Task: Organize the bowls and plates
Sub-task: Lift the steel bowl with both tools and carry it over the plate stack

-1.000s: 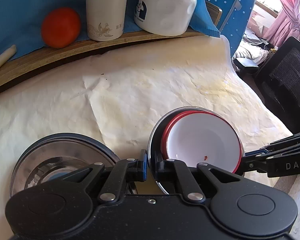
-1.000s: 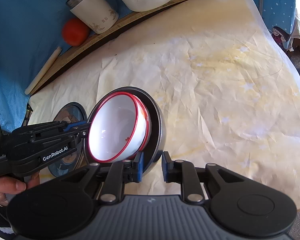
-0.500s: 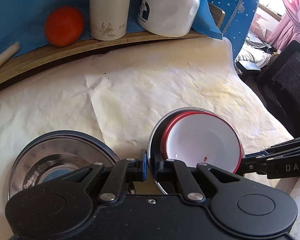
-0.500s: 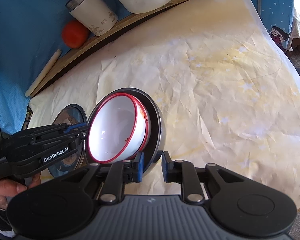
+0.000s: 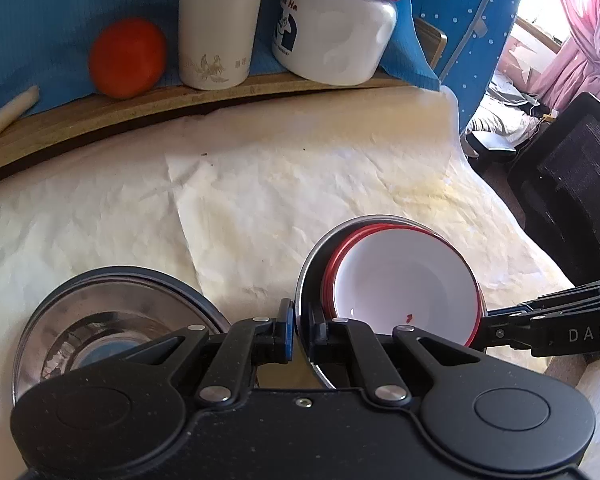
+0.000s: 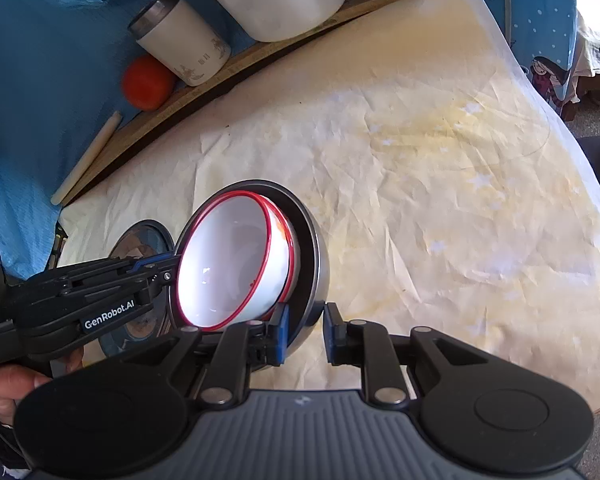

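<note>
A steel bowl [image 5: 312,256] [image 6: 314,248] holds nested white bowls with red rims [image 5: 404,280] [image 6: 228,264] and is tilted on edge above the paper-covered table. My left gripper [image 5: 299,330] is shut on the steel bowl's rim at its left side. My right gripper [image 6: 305,332] straddles the opposite rim with a gap between its pads and the metal; it shows as an arm in the left wrist view [image 5: 548,328]. A second steel bowl [image 5: 108,320] [image 6: 140,240] lies flat on the table to the left.
A wooden ledge [image 5: 100,116] at the back carries an orange fruit [image 5: 128,56], a white thermos [image 5: 218,28], a white jug [image 5: 332,32] and a pale stick [image 5: 4,112]. A black chair [image 5: 572,184] stands off the table's right edge. Crumpled paper [image 6: 440,168] covers the table.
Both grippers and the tilted bowl stack have shifted slightly forward toward the ledge. The right gripper's jaws have opened a little around the steel bowl's rim.
</note>
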`<state>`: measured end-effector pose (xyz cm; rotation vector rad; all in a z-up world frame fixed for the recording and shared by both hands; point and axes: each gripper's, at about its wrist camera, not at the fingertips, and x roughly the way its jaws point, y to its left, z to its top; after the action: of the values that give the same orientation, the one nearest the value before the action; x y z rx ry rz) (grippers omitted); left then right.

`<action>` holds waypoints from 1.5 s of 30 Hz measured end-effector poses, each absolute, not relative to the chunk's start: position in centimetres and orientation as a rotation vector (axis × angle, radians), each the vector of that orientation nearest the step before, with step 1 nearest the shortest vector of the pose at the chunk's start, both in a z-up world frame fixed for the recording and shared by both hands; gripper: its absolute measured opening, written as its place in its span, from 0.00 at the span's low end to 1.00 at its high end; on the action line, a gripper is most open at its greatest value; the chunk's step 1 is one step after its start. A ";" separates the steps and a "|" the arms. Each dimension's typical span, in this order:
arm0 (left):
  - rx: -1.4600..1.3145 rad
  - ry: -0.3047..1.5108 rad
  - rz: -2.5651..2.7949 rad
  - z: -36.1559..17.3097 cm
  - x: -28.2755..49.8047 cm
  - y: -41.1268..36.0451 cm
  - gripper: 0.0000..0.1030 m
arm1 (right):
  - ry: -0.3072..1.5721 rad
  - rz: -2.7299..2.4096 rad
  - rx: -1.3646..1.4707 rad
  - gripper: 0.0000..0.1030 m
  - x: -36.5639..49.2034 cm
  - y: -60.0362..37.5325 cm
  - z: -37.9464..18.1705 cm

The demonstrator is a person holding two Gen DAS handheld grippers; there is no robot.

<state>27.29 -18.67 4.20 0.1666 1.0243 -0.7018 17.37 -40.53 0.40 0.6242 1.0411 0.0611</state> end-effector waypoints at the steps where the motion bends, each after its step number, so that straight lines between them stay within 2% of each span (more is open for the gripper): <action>1: 0.164 1.021 -0.702 4.3 27.3 -18.6 0.04 | 1.038 0.062 0.622 0.20 17.3 -40.5 0.5; 23: 0.105 0.962 -0.635 7.5 27.2 -13.5 0.04 | 1.000 0.136 0.558 0.20 18.5 -36.4 3.3; 45: 0.036 0.973 -0.483 6.9 27.7 -4.8 0.04 | 1.055 0.268 0.455 0.20 22.3 -27.7 3.3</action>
<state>27.74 -4.80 6.94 0.0362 0.9728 -0.4827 22.32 -27.69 3.34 0.4552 1.0554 0.2678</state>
